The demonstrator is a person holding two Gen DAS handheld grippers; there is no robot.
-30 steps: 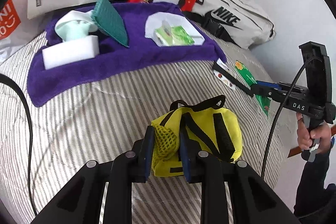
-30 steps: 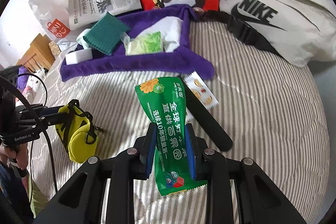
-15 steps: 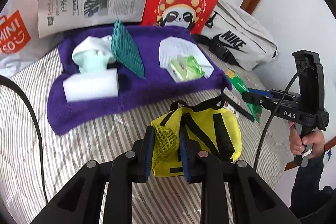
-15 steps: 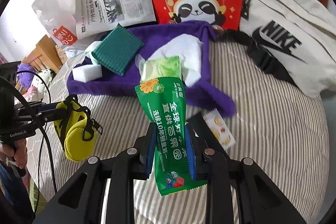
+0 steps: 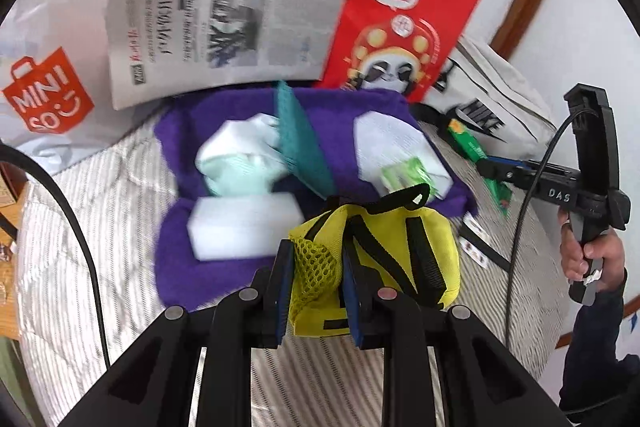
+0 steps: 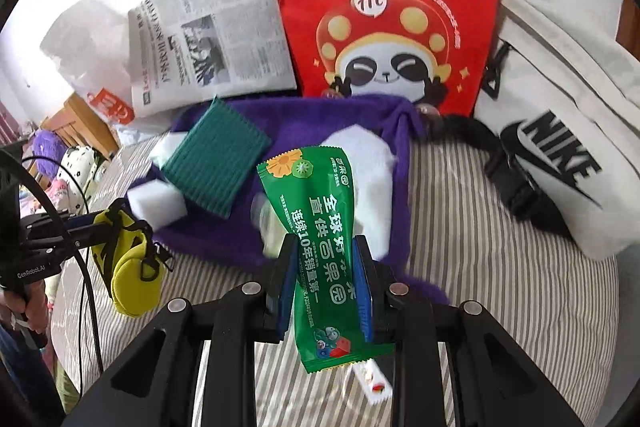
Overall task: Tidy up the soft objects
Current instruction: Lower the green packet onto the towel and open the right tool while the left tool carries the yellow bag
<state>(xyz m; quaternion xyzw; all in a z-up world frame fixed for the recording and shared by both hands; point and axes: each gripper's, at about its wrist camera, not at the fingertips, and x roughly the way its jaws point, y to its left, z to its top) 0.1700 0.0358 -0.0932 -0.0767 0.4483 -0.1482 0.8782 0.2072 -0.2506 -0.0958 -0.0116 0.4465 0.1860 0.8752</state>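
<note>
We see a purple towel [image 6: 304,131] spread on the striped bedcover [image 6: 472,267], serving as the collecting surface. On it lie a white foam block [image 5: 244,227], a pale mint cloth bundle [image 5: 240,167], a dark green ribbed pad [image 6: 216,167] leaning across the bundle, and a white folded cloth [image 5: 392,143] bearing a light green packet [image 5: 404,175]. Behind the towel stand a newspaper [image 5: 224,11], a red panda-printed bag [image 6: 384,11], a white plastic shopping bag [image 5: 44,95] and a white Nike bag [image 6: 560,131].

We hold two of the task's things. The yellow pouch [image 5: 384,259], soft and rounded, with black straps and a mesh pocket, hangs above the near edge of the towel; the left gripper [image 5: 316,287] has its blue pads pressed narrowly on the mesh side. The green snack packet [image 6: 324,251], long, flat and printed with white characters, hangs over the towel's near right part; the right gripper [image 6: 326,287] clamps it at mid-length, jaws narrow, both ends free.

Both grippers point forward and downward over the bed. In the left wrist view, we see a hand [image 5: 588,255] wrapped around the right gripper's handle at the far right, with a dark sleeve [image 5: 596,347] below. A small white sachet [image 6: 372,379] lies on the bedcover under the packet.
</note>
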